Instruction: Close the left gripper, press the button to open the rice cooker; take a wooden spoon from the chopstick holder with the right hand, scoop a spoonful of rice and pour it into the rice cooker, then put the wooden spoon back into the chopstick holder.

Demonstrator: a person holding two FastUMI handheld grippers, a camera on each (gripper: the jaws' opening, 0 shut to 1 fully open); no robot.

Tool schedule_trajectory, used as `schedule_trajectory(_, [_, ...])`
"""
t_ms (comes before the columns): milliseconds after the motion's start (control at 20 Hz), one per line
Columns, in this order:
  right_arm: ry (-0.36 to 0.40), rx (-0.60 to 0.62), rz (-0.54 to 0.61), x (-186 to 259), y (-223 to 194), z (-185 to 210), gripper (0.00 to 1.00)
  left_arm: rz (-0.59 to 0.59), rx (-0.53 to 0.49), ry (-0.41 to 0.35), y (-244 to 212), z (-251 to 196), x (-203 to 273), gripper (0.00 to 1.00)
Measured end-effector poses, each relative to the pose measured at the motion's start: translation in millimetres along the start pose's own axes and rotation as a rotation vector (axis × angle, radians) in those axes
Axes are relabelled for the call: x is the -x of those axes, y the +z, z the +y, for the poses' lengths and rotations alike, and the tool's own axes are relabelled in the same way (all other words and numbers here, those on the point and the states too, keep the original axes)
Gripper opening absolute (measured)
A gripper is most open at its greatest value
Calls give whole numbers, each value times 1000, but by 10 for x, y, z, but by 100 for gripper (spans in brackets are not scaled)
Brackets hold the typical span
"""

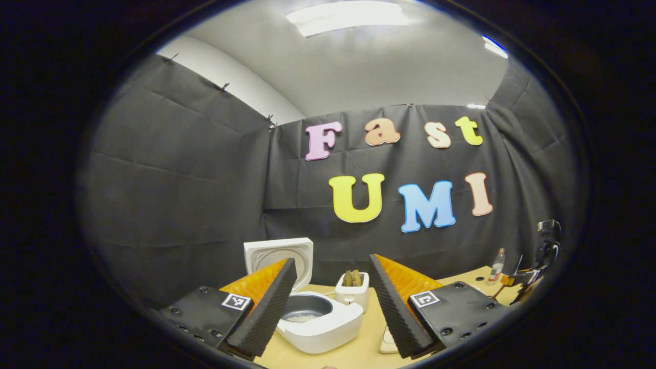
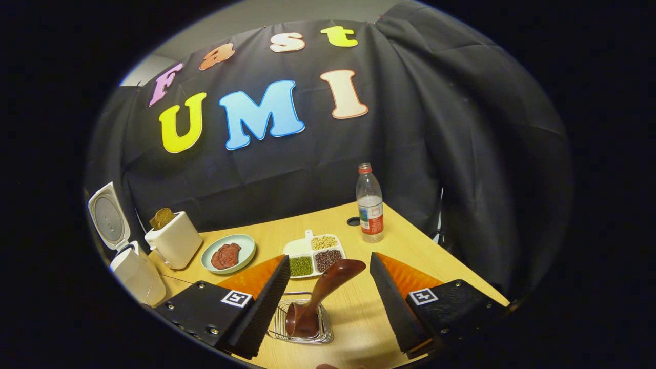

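Rice cooker (image 1: 320, 320): smooth white shell, rounded square, hinged lid upright, grey round pot with a little rice, on the pale wooden table (image 1: 366, 348) beside a white toaster (image 1: 352, 292); left gripper (image 1: 333, 307) hovers before it, ridged jaws apart. Wooden spoon (image 2: 320, 294): glossy dark brown, standing in the wire chopstick holder (image 2: 302, 320), between the parted, empty jaws of the right gripper (image 2: 328, 302). Behind: divided white tray (image 2: 315, 254) of beans, clear plastic bottle (image 2: 370, 203).

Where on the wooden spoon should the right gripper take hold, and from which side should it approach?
Grip the wooden spoon on its shaft just above the wire chopstick holder, probably coming from above. The stem leans up and to the right out of the holder, free between the open jaws of the right gripper; the rounded top end looks harder to pinch.
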State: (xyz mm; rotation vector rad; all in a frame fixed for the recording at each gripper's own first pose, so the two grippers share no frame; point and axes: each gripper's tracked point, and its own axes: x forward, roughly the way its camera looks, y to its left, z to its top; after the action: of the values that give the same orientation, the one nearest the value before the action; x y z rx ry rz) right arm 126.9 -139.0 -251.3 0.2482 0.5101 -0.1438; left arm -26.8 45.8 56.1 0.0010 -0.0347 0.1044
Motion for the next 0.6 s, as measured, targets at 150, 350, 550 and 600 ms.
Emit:
schedule_trajectory(150, [33,-34,64,-97,-223,62,95,2,-19,16,11,-9,60,94])
schedule_trajectory(350, [81,-56,156,-165,-543,170,67,7,-15,33,6,-39,148,94])
schedule_trajectory(550, [121,-70,214,-223,-677,249,52,38,-3,38,-151,-125,236,97])
schedule_trajectory(600, [128,-75,211,-201,-636,254,36,48,-5,37,-190,-141,251,97])
